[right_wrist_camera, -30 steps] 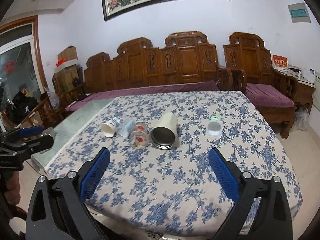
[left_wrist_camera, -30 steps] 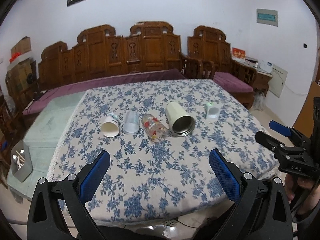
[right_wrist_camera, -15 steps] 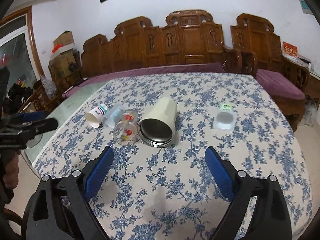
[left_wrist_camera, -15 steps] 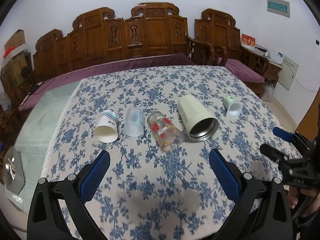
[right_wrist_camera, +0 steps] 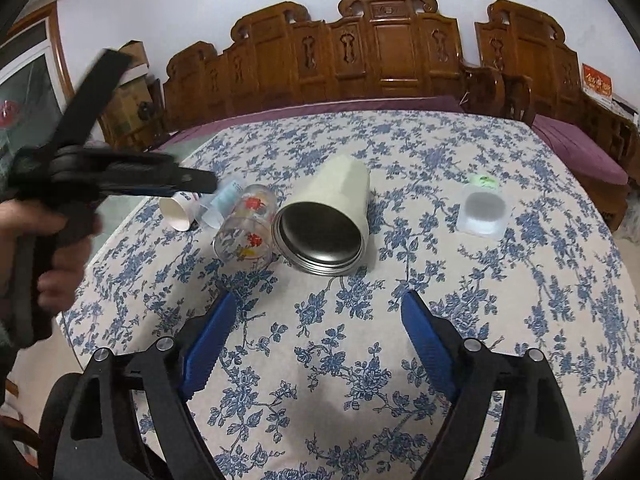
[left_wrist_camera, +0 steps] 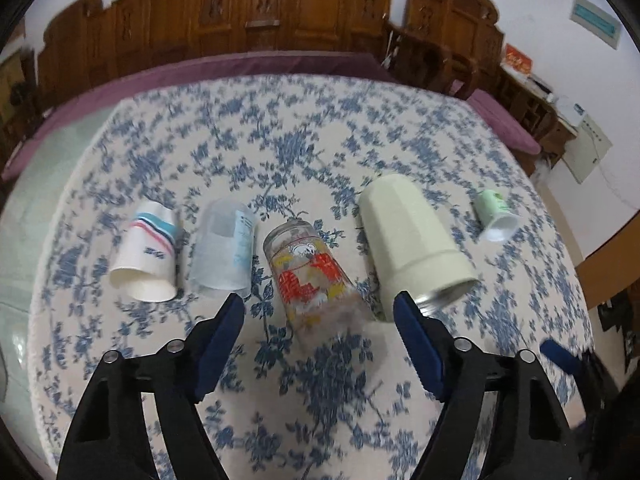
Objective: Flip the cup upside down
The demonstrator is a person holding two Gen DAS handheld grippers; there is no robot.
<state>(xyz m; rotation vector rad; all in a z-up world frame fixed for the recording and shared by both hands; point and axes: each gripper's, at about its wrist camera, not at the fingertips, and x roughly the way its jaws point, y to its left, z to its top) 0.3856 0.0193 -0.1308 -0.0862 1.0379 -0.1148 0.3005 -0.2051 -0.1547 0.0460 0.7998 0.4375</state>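
glass cup (left_wrist_camera: 310, 276) on its side between spread left tongs (left_wrist_camera: 318, 312)

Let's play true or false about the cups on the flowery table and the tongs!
1. All five cups lie on their sides. True.
2. The left tongs are squeezing the glass cup with red pictures. False: they are open, with the glass just ahead between the fingers.
3. The big cream cup has a shiny metal inside. True.
4. The small green cup lies between the paper cup and the clear plastic cup. False: it lies alone at the far right.
5. The right tongs hold nothing. True.
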